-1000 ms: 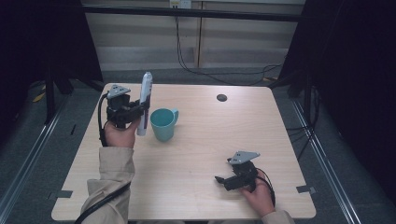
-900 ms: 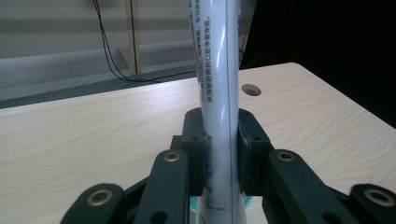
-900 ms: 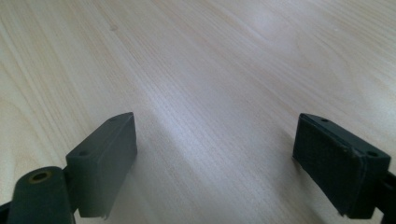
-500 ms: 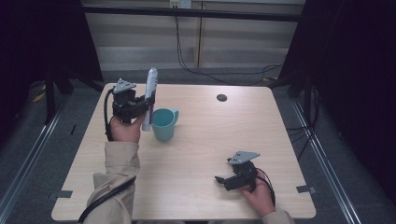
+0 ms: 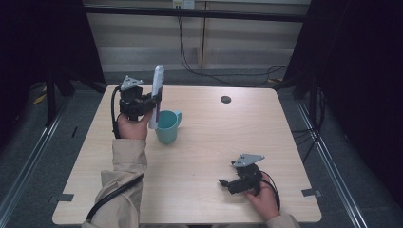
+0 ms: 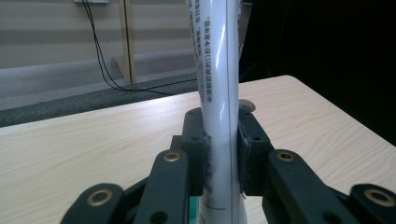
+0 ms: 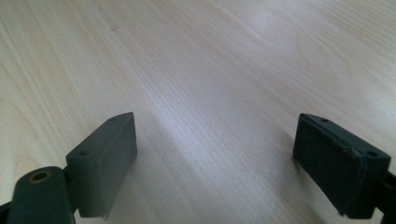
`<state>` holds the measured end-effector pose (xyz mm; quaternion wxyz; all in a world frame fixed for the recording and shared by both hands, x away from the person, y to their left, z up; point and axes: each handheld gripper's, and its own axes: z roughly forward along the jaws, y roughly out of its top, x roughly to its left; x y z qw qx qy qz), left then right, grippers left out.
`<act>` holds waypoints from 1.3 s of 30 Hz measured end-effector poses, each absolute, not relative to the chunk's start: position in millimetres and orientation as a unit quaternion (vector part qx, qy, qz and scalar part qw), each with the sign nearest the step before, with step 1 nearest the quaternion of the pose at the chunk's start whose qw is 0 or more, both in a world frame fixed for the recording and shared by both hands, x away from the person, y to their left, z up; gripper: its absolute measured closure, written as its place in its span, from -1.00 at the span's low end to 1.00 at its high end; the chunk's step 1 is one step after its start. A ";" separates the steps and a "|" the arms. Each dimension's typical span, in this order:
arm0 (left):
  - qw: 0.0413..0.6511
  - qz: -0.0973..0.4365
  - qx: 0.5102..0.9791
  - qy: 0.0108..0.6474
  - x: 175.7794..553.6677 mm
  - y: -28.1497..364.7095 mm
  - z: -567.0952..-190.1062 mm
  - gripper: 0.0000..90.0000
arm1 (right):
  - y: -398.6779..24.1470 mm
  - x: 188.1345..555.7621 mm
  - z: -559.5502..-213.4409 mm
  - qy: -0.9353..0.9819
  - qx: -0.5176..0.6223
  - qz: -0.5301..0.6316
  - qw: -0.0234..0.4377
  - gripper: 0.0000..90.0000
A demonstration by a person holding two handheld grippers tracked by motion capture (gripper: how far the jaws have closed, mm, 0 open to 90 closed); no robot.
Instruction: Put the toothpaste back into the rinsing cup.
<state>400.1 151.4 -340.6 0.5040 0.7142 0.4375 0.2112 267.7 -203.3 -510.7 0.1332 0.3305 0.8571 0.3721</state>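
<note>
— Left gripper (image 5: pixel 151 105) was clamped on the white tube (image 5: pixel 156 95), wasn't it?

— Yes. Both pads pressed its lower half, and the tube stood nearly upright, its bottom end at the rim of the teal cup (image 5: pixel 167 126). In the left gripper view the tube (image 6: pixel 219 93) rose straight between the black jaws, printed text running along it.

— And the other one?

— Right gripper (image 5: pixel 224 182) lay low at the near right of the table (image 5: pixel 214 142), jaws spread wide with bare wood between them and nothing held.

— Anything in the way?

— Just the cup, directly beside the left hand (image 5: pixel 132 127), its handle turned to the far right. A small dark round hole (image 5: pixel 225 99) sat well apart, toward the far edge.

— What was in the cup?

— Couldn't tell; only its teal inner wall showed, with the tube's end hanging over it.

— Room to move?

— Plenty. The middle and right of the tabletop lay open, while the left gripper worked close to the far left corner.
</note>
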 end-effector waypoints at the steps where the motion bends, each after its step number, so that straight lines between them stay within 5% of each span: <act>1: 0.507 0.210 0.711 0.439 400.7 150.4 -340.8 0.70 | -203.3 267.7 -510.7 0.857 0.331 0.372 0.133 -0.71; 39: 0.507 0.206 0.714 0.437 423.6 124.3 -352.1 0.70 | -203.2 267.7 -510.7 0.857 0.331 0.373 0.133 -0.71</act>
